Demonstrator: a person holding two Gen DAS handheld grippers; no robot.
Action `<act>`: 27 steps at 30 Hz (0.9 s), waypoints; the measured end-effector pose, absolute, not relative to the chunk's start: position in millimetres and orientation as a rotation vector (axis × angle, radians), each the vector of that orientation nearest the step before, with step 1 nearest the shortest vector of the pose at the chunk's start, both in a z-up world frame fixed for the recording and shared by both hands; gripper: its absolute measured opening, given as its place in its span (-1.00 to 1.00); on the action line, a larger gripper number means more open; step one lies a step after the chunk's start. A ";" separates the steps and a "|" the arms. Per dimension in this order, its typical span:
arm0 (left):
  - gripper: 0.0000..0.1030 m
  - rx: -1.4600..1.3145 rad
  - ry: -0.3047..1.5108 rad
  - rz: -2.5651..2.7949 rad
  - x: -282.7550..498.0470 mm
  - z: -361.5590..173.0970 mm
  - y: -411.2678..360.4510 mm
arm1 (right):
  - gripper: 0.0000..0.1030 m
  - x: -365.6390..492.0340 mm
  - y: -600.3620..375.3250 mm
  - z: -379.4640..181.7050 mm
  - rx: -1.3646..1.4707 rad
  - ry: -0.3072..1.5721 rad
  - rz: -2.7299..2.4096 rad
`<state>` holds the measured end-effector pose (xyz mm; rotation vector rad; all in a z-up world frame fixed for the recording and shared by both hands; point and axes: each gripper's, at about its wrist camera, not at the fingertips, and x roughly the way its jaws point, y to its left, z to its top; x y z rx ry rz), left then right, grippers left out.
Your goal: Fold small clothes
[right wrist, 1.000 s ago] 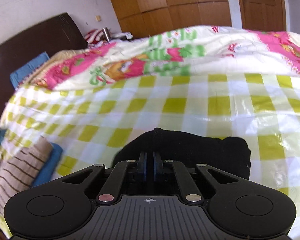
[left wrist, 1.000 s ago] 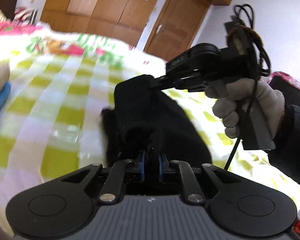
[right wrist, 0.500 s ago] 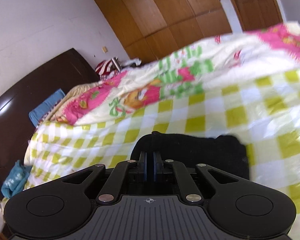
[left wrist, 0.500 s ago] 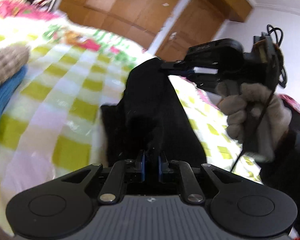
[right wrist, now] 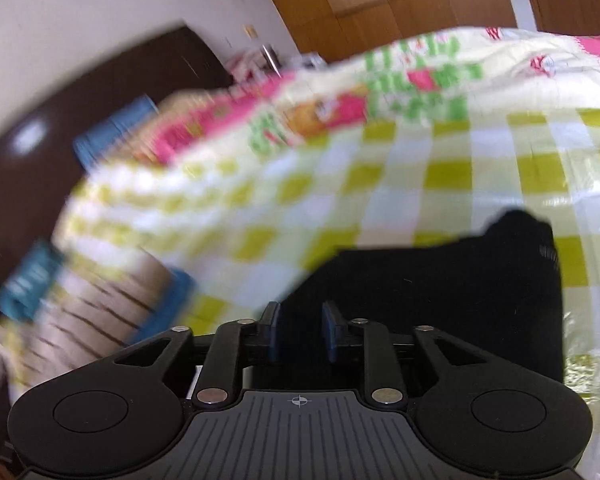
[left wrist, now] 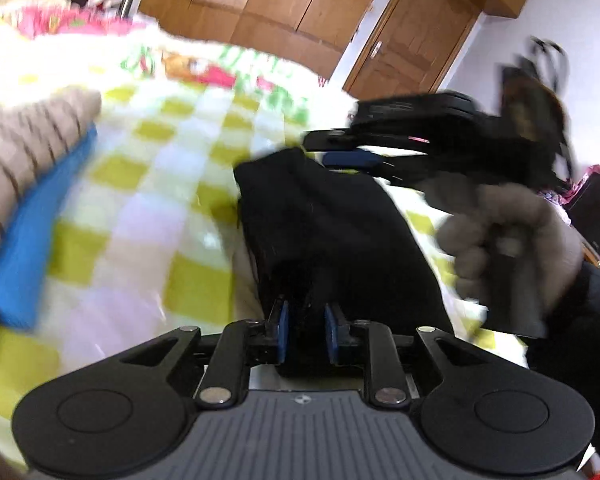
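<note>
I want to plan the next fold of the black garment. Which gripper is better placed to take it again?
Probably left. The left gripper, its jaws just opened, has the black garment between its pads. The right gripper, also just opened, sits at the far corner.

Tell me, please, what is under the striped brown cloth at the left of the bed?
Under the striped brown cloth a blue cloth sticks out, lying on the checked bed cover. How far the blue cloth reaches underneath is covered, and the picture is blurred.

The black garment is matt, soft cloth. The checked cover on the bed shines like plastic film. The wardrobe is smooth wood. The tongs are matt black plastic.
</note>
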<state>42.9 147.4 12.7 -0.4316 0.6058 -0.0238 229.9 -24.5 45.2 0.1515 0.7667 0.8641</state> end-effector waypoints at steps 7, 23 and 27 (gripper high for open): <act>-0.28 -0.253 0.442 -0.011 65.4 61.2 136.9 | -0.22 213.1 -105.3 72.5 0.179 0.634 0.741; -0.24 -0.034 0.559 0.091 173.0 1.4 130.6 | 0.00 207.9 -150.4 8.6 0.223 0.715 0.616; -0.24 -0.069 0.481 0.084 147.0 26.0 128.6 | 0.02 229.2 -155.0 7.6 0.269 0.749 0.613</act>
